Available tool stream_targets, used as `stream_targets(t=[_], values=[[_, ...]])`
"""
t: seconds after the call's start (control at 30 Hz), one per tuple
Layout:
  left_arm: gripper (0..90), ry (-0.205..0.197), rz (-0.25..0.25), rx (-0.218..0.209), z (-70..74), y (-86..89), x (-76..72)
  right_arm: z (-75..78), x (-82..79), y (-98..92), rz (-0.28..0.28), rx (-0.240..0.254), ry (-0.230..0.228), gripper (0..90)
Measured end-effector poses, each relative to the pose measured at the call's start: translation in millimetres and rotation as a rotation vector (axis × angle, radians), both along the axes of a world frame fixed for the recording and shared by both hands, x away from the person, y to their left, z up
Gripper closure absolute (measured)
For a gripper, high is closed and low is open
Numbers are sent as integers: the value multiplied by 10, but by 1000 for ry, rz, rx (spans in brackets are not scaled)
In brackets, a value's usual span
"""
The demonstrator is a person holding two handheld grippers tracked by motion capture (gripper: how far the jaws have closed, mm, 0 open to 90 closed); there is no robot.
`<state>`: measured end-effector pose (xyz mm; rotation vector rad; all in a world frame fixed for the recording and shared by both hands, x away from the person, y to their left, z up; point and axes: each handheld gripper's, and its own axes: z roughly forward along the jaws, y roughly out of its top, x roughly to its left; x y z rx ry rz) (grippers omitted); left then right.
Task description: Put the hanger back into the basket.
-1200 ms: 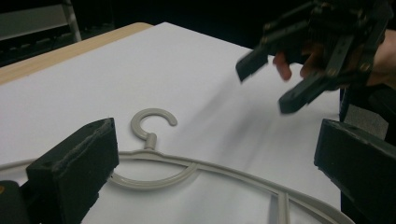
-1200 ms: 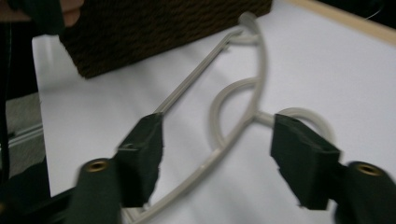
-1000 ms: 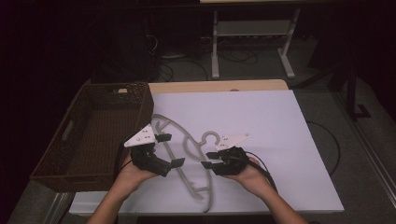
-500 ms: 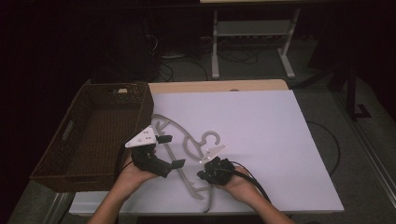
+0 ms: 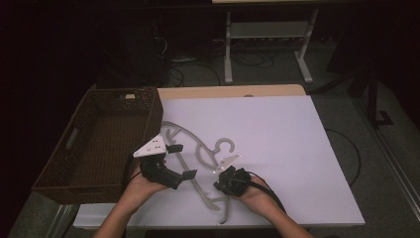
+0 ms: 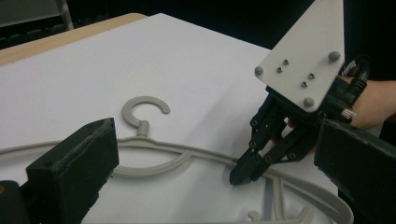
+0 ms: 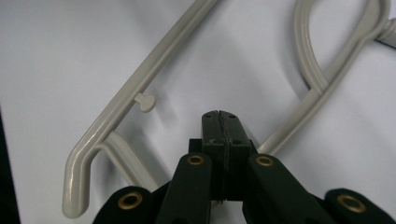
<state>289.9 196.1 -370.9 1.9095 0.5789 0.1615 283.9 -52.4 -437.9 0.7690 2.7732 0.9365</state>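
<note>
1. you're holding the left gripper (image 5: 182,161) at lower left-centre of the high view, just right of the wicker basket (image 5: 74,163); its jaws are standing wide apart with nothing between them.
2. in the left gripper view those two black jaws are sitting at the lower left and lower right corners, well apart, with the grey hangers (image 6: 159,161) lying on the white board (image 6: 187,70) between them.
3. you're holding the right gripper (image 5: 218,186) at lower centre of the high view, tip pointing down onto the hanger pile (image 5: 198,158).
4. in the right gripper view its jaws (image 7: 219,135) are pressed together, pads touching along a thin seam; nothing visible clamped between them.
5. the jaw tip is sitting in the gap between two hanger bars (image 7: 140,88), near the one running to the upper right; cannot tell if it's touching the board.
6. in the left gripper view the right gripper (image 6: 243,175) is showing at centre right, tip down right at a hanger arm, grey plate (image 6: 303,51) on top.
7. the hangers are overlapping in the lower-centre of the board, one hook (image 5: 225,145) curling open at the middle of the high view.
8. the basket is resting along the left edge of the board, looking empty apart from a small pale item (image 5: 130,96) at its far rim.
</note>
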Motion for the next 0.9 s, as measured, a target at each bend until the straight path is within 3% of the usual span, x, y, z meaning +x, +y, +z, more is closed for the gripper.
stream_targets(t=[0.17,0.3,0.37,0.43,0.5,0.7,0.83,0.9], values=[[0,2,-4,2,-10,-1,-3,8,39,-96,-35,-16,-9,895],[0,5,-7,8,-21,-4,-3,32,119,-302,-112,-35,2,895],[0,6,-7,6,-23,-9,-5,34,137,-343,-124,-42,-1,895],[0,6,-9,4,-26,-14,-5,41,227,-542,-173,-53,1,895],[0,11,-10,6,-31,-18,-6,42,255,-605,-185,-59,-7,895],[0,15,-17,13,-44,-31,-7,83,439,-1034,-308,-59,-15,895],[0,16,-18,13,-43,-33,-11,107,498,-1196,-355,-43,-21,895],[0,16,-17,12,-44,-34,-11,128,528,-1281,-389,-46,-47,895]])
